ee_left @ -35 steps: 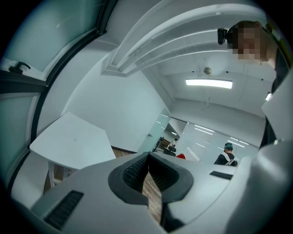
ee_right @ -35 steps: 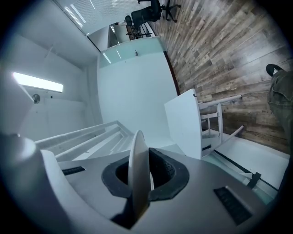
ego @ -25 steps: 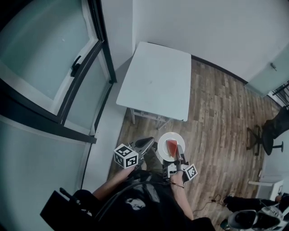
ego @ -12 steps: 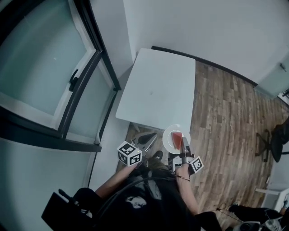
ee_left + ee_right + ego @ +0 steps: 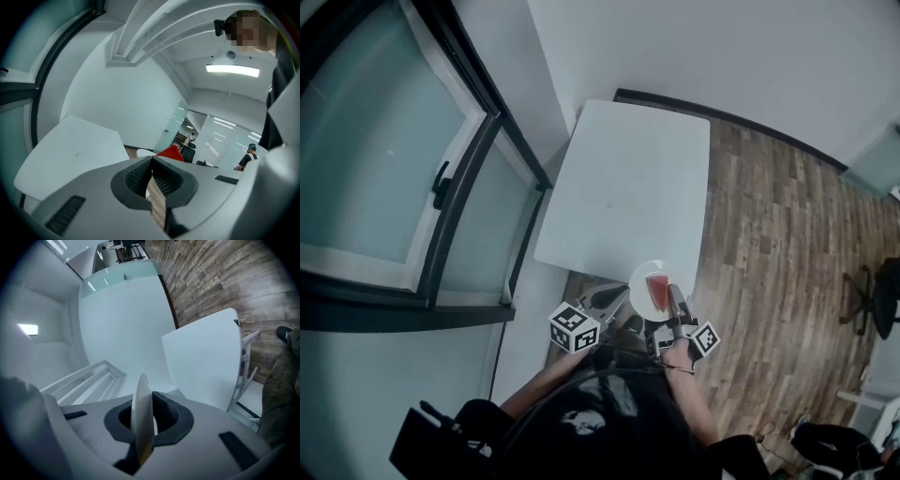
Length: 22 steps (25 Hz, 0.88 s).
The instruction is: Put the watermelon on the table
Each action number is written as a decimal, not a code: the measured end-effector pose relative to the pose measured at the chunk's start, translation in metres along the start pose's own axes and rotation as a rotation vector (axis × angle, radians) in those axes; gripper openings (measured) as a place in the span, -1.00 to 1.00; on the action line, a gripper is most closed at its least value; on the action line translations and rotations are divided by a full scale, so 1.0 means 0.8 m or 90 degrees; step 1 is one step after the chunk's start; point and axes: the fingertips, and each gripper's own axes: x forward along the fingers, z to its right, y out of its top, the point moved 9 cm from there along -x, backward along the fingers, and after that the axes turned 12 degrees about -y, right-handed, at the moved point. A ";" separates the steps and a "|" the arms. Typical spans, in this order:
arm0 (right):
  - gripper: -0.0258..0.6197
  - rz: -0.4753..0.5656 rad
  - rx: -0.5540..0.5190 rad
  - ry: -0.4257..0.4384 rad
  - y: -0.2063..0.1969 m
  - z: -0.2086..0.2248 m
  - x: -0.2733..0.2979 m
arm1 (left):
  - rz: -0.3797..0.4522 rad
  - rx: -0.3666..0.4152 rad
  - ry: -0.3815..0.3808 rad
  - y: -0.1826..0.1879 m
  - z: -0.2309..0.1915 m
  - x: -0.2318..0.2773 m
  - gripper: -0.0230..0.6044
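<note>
A red watermelon wedge (image 5: 657,291) lies on a small white plate (image 5: 643,279), held in the air at the near edge of the white table (image 5: 628,178). My right gripper (image 5: 672,300) is shut on the plate's near rim; in the right gripper view the plate (image 5: 142,413) stands edge-on between the pads (image 5: 164,420), with the table (image 5: 206,362) beyond. My left gripper (image 5: 607,300) hovers just left of the plate, jaws shut and empty. In the left gripper view its tips (image 5: 151,161) meet; behind them show the watermelon (image 5: 169,153) and the table (image 5: 70,150).
A large dark-framed window (image 5: 394,159) fills the left side, close to the table. A white wall stands behind the table. Wooden floor (image 5: 769,234) stretches to the right, with a dark chair (image 5: 883,300) at the far right edge.
Both grippers and the plate with the watermelon have come closer to the table. The plate, over the floor before, now reaches the table's near edge.
</note>
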 end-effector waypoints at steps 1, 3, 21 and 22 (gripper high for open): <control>-0.84 0.005 0.003 -0.008 0.004 0.001 0.005 | -0.002 -0.011 0.000 0.002 -0.010 0.005 -0.91; -0.84 0.017 0.005 -0.022 0.013 0.000 0.018 | -0.006 -0.031 -0.001 0.008 -0.035 0.017 -0.91; -0.84 0.121 -0.092 -0.053 0.081 -0.049 0.222 | -0.061 -0.030 -0.088 0.113 -0.261 0.113 -0.91; -0.84 0.123 -0.098 -0.048 0.088 -0.050 0.234 | -0.068 -0.023 -0.089 0.116 -0.272 0.119 -0.91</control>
